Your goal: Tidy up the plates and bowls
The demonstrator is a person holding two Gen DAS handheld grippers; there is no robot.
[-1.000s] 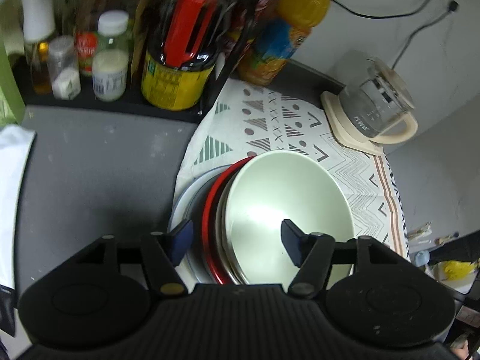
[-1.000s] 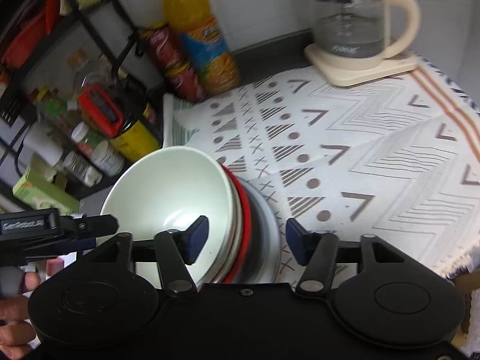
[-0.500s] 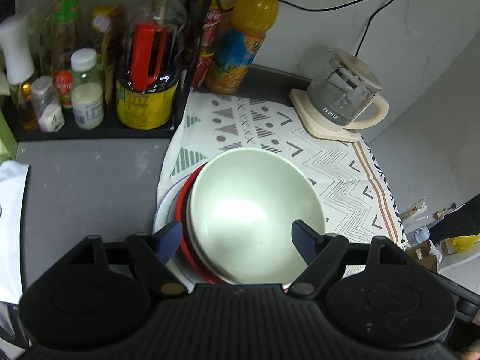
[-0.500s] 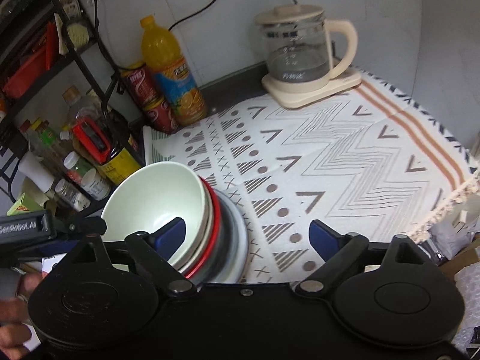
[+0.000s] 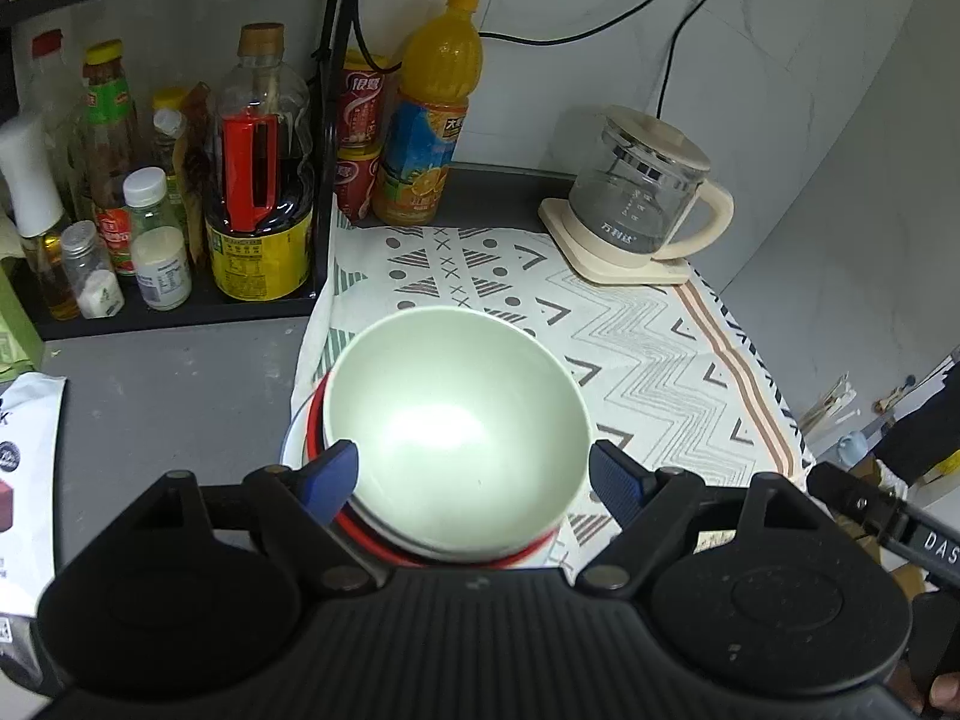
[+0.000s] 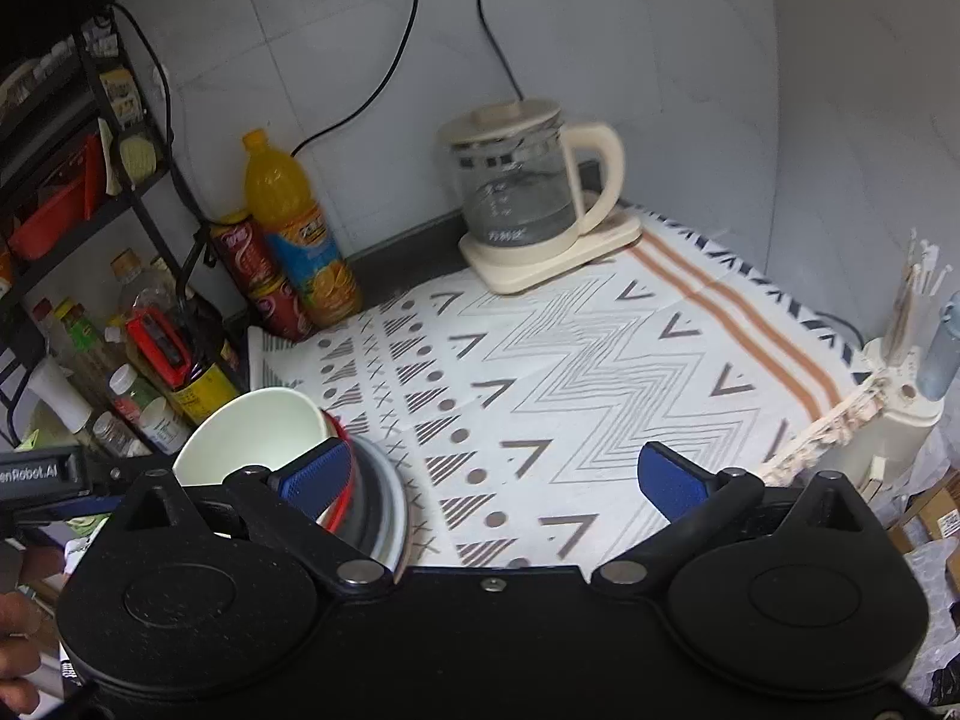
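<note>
A pale green bowl (image 5: 456, 426) tops a stack of a red-rimmed dish (image 5: 315, 420) and a white plate (image 5: 287, 450) on the patterned cloth (image 5: 648, 348). My left gripper (image 5: 474, 477) hovers above and behind the stack, its jaws still opening, the blue pads apart from the bowl's rim. In the right wrist view the same stack, topped by the bowl (image 6: 252, 438), sits at the lower left. My right gripper (image 6: 495, 477) is over bare cloth (image 6: 570, 372) beside it, jaws opening wide with nothing between them.
A glass kettle (image 5: 642, 204) on a cream base stands at the back right. An orange juice bottle (image 5: 429, 114) and red cans (image 5: 360, 138) line the wall. A black rack (image 5: 180, 312) with sauce bottles is at the left. A holder (image 6: 906, 396) with sticks sits past the cloth's right edge.
Both grippers have opened wider and pulled back and upward from the stack. The right gripper has swung right, off the bowl's rim and over bare cloth.
</note>
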